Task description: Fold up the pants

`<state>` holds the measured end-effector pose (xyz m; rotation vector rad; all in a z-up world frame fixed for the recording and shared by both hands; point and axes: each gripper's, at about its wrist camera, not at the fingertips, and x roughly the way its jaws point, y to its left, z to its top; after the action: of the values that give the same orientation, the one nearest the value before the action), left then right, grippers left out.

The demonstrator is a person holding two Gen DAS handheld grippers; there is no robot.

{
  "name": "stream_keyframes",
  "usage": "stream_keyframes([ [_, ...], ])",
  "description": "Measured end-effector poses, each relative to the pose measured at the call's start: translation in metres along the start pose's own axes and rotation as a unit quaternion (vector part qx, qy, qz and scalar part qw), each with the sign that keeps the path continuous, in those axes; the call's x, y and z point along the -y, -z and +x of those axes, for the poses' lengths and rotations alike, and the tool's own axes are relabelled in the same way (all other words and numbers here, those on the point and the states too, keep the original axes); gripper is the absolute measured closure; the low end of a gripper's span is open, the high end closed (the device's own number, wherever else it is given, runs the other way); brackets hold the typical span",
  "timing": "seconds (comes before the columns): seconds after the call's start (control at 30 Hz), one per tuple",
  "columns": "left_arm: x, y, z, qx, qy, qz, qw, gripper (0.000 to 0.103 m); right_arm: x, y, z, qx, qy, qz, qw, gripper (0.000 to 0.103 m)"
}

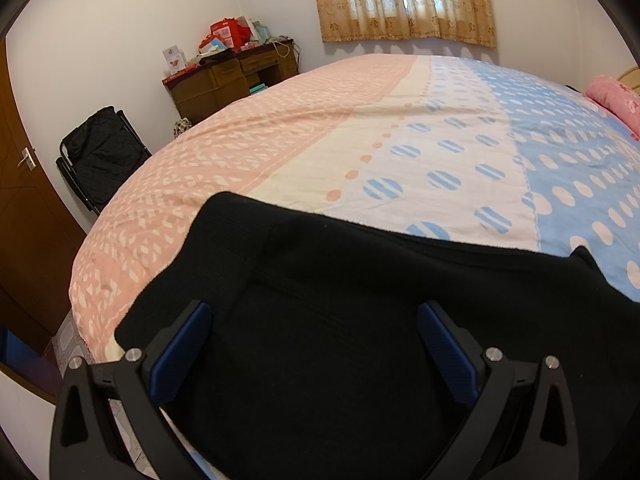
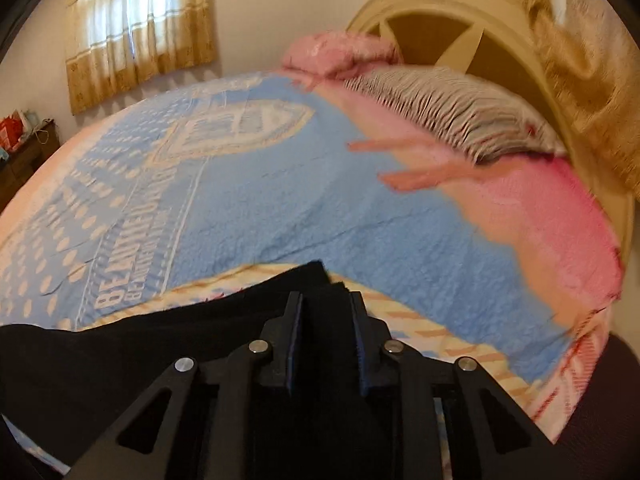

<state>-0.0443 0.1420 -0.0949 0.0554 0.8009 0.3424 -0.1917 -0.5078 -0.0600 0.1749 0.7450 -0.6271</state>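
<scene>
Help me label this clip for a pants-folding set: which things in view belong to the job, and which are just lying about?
Job:
black pants
left gripper, open over them
right gripper, shut on the pants
bedspread they lie on

Lying about:
desk with red boxes
black chair
pink blanket
striped pillow
curtains

Both wrist cameras sit low over the bed's point(image 1: 400, 128) near edge: left faces the desk point(image 1: 224, 76) corner, right the headboard point(image 2: 460, 12); both share the black pants point(image 1: 340, 320).
</scene>
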Motion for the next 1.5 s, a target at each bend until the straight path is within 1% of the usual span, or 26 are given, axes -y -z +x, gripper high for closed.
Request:
stream_keyframes([
  [0.17,-0.001,0.0,0.0,0.0,0.0,0.0,1.0,0.0,-0.016,0.005,-0.034,0.072,0.047,-0.043,0.995,0.097],
  [0.33,-0.002,-0.001,-0.001,0.0,0.0,0.001,1.0,0.0,-0.021,-0.01,-0.05,0.116,0.021,-0.037,0.992,0.098],
  [0.43,-0.002,-0.001,0.0,0.0,0.0,-0.001,1.0,0.0,-0.02,-0.023,-0.051,0.137,0.021,-0.027,0.99,0.098],
  [0.47,-0.002,0.0,-0.001,0.0,0.001,0.0,1.0,0.0,-0.018,-0.027,-0.046,0.135,0.022,-0.021,0.99,0.098],
  [0.53,-0.002,-0.001,-0.001,0.001,0.0,0.0,1.0,0.0,-0.013,-0.029,-0.029,0.112,0.01,-0.007,0.994,0.098],
  [0.57,-0.002,-0.001,-0.001,0.001,-0.001,-0.001,1.0,0.0,-0.009,-0.028,-0.009,0.07,-0.008,0.001,0.998,0.098],
  [0.6,-0.002,-0.001,-0.001,0.002,-0.002,-0.002,1.0,0.0,-0.003,-0.024,0.01,0.026,-0.011,0.014,0.999,0.097],
  [0.63,-0.002,-0.001,-0.001,0.003,-0.003,-0.002,1.0,0.0,0.001,-0.02,0.021,0.002,-0.014,0.025,1.0,0.096],
  [0.67,-0.002,-0.001,-0.001,0.003,-0.004,-0.003,1.0,0.0,0.009,-0.015,0.03,-0.014,-0.029,0.042,0.999,0.094],
  [0.7,-0.001,-0.001,-0.001,0.004,-0.005,-0.003,1.0,0.0,0.016,-0.014,0.027,-0.005,-0.041,0.058,0.997,0.084],
  [0.73,-0.001,-0.002,0.0,0.004,-0.005,-0.002,1.0,0.0,0.022,-0.014,0.022,-0.001,-0.043,0.074,0.996,0.07],
  [0.77,-0.001,-0.002,0.0,0.004,-0.004,-0.003,1.0,0.0,0.029,-0.015,0.014,0.003,-0.037,0.091,0.995,0.066],
  [0.83,0.0,-0.002,0.0,0.004,-0.003,0.0,1.0,0.0,0.038,-0.013,-0.005,0.032,-0.019,0.114,0.993,0.064],
  [0.9,-0.001,-0.003,-0.001,0.001,0.0,-0.003,1.0,0.0,0.035,-0.011,-0.037,0.08,0.032,0.119,0.989,0.064],
  [0.93,-0.002,-0.004,-0.002,-0.001,0.002,-0.006,1.0,0.0,0.029,-0.009,-0.05,0.101,0.044,0.113,0.988,0.064],
  [0.97,-0.002,-0.005,-0.003,-0.003,0.004,-0.009,0.9999,0.0,0.015,-0.007,-0.067,0.126,0.039,0.097,0.987,0.064],
  [1.0,-0.003,-0.005,-0.004,-0.003,0.005,-0.011,0.9999,0.0,0.001,-0.006,-0.074,0.13,0.013,0.08,0.988,0.064],
  [1.07,-0.004,-0.006,-0.009,-0.001,0.006,-0.017,0.9998,0.0,-0.035,-0.004,-0.081,0.113,-0.069,0.047,0.99,0.065],
  [1.1,-0.003,-0.006,-0.015,0.005,0.011,-0.018,0.9998,0.0,-0.055,-0.002,-0.083,0.106,-0.106,0.031,0.988,0.065],
  [1.13,-0.001,-0.006,-0.02,0.014,0.017,-0.015,0.9996,0.0,-0.079,0.001,-0.083,0.097,-0.142,0.01,0.985,0.069],
  [1.2,0.01,-0.008,-0.035,0.038,0.03,0.004,0.9988,0.0,-0.135,0.008,-0.08,0.068,-0.213,-0.042,0.974,0.08],
  [1.3,0.033,-0.007,-0.055,0.066,0.06,0.052,0.9947,0.0,-0.218,0.021,-0.071,0.028,-0.307,-0.101,0.946,0.08],
  [1.37,0.046,-0.004,-0.063,0.068,0.086,0.069,0.9915,0.0,-0.259,0.033,-0.064,0.01,-0.336,-0.123,0.934,0.08],
  [1.43,0.058,0.004,-0.067,0.059,0.118,0.077,0.9882,0.0,-0.296,0.05,-0.049,-0.029,-0.352,-0.149,0.924,0.08],
  [1.47,0.063,0.007,-0.067,0.054,0.128,0.079,0.9871,0.0,-0.319,0.064,-0.035,-0.065,-0.348,-0.17,0.92,0.08],
  [1.5,0.068,0.013,-0.064,0.045,0.139,0.083,0.9858,0.0,-0.331,0.074,-0.027,-0.082,-0.334,-0.183,0.921,0.079],
])
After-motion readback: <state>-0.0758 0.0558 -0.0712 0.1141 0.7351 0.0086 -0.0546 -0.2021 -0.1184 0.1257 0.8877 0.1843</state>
